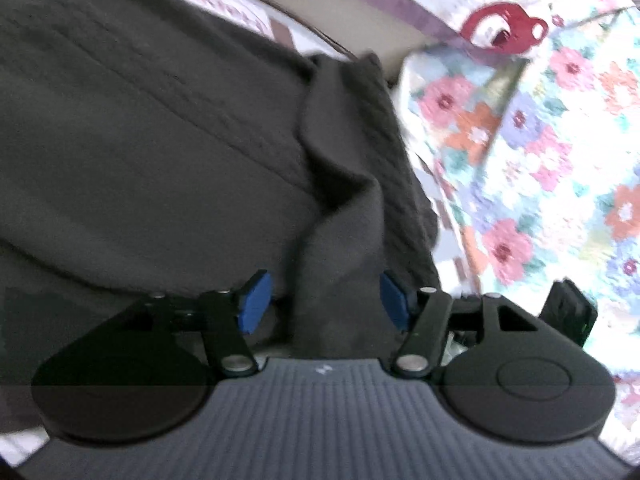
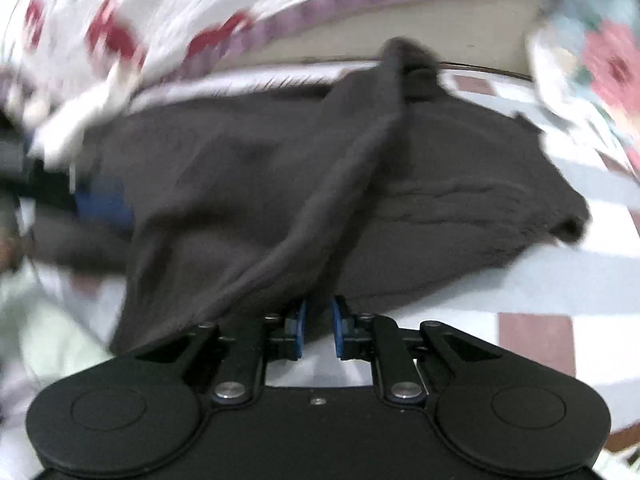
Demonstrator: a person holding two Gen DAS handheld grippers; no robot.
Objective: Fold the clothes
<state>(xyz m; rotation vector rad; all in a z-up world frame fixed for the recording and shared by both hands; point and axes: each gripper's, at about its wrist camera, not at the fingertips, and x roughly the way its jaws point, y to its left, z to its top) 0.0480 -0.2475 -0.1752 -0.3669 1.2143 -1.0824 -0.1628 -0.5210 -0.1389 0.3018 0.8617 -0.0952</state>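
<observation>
A dark grey knitted garment (image 1: 160, 140) lies spread on the bed. In the left wrist view my left gripper (image 1: 322, 300) has its blue pads (image 1: 254, 300) wide apart, with a raised fold of the garment (image 1: 340, 220) running between them. In the right wrist view the same garment (image 2: 440, 208) lies ahead, and a lifted strip of it (image 2: 320, 208) runs down into my right gripper (image 2: 319, 326), whose blue pads (image 2: 300, 320) are close together on the cloth edge.
A floral quilt (image 1: 540, 140) lies to the right in the left wrist view, with a dark red printed shape (image 1: 500, 26) on white bedding beyond. A checked white and maroon sheet (image 2: 540, 320) covers the bed. Floral bedding (image 2: 160, 20) is piled behind the garment.
</observation>
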